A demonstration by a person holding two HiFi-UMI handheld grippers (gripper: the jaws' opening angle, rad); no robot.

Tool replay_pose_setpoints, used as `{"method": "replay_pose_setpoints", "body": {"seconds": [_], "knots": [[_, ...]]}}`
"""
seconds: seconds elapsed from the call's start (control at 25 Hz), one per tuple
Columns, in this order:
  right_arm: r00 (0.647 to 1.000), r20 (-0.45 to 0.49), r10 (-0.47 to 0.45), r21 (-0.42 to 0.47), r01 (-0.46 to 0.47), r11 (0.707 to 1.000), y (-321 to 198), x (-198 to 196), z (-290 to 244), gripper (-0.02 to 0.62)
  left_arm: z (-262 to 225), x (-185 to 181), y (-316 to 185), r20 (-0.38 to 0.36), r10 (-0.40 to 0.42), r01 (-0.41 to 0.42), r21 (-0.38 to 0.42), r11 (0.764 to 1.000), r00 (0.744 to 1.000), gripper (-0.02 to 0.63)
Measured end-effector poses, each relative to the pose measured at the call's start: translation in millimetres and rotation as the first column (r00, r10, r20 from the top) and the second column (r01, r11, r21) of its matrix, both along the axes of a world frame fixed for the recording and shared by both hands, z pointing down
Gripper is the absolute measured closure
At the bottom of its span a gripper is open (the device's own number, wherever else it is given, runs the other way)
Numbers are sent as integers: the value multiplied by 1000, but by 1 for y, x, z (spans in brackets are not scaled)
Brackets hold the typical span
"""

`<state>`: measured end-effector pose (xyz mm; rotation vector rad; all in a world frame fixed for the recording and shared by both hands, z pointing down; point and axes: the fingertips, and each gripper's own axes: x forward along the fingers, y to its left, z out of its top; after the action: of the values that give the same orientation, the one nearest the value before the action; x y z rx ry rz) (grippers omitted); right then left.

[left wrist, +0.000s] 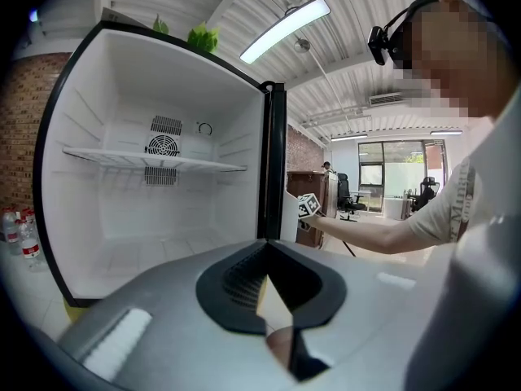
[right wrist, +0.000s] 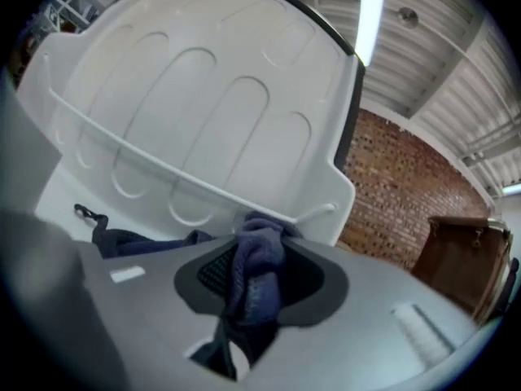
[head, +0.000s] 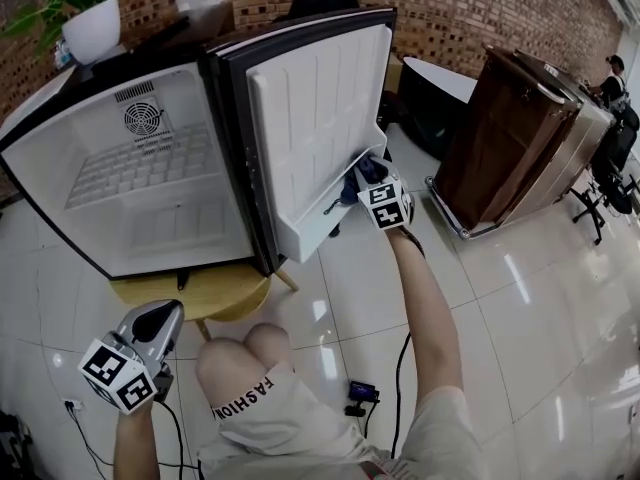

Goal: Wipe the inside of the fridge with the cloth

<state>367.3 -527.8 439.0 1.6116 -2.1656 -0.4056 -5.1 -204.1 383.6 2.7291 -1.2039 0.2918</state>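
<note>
The small fridge stands open on a low wooden table, its white inside bare apart from one wire shelf. Its door swings out to the right. My right gripper reaches into the door's lower shelf, shut on a dark blue cloth. The cloth bunches between the jaws, and part of it trails over the door shelf floor. My left gripper hangs low at the front left, away from the fridge. It is shut with nothing in it.
A round wooden table carries the fridge. A brown wooden cabinet stands to the right and a potted plant sits behind. Cables and a small device lie on the glossy tiled floor. Water bottles stand left of the fridge.
</note>
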Motion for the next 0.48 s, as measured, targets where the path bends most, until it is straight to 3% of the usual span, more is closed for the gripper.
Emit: {"method": "replay_pose_setpoints", "body": {"seconds": [0.16, 0.36, 0.48], "knots": [[1000, -23, -3, -5, 3, 1000, 34, 6, -2, 488, 0, 1, 3, 10, 7, -7, -1, 1000, 1000, 606], [977, 200, -71, 73, 57, 996, 130, 20, -27, 488, -8, -12, -5, 21, -9, 8, 25, 1000, 1000, 606], [967, 205, -150, 132, 125, 983, 202, 8, -47, 487, -1, -6, -1, 20, -14, 13, 26, 1000, 1000, 606]]}}
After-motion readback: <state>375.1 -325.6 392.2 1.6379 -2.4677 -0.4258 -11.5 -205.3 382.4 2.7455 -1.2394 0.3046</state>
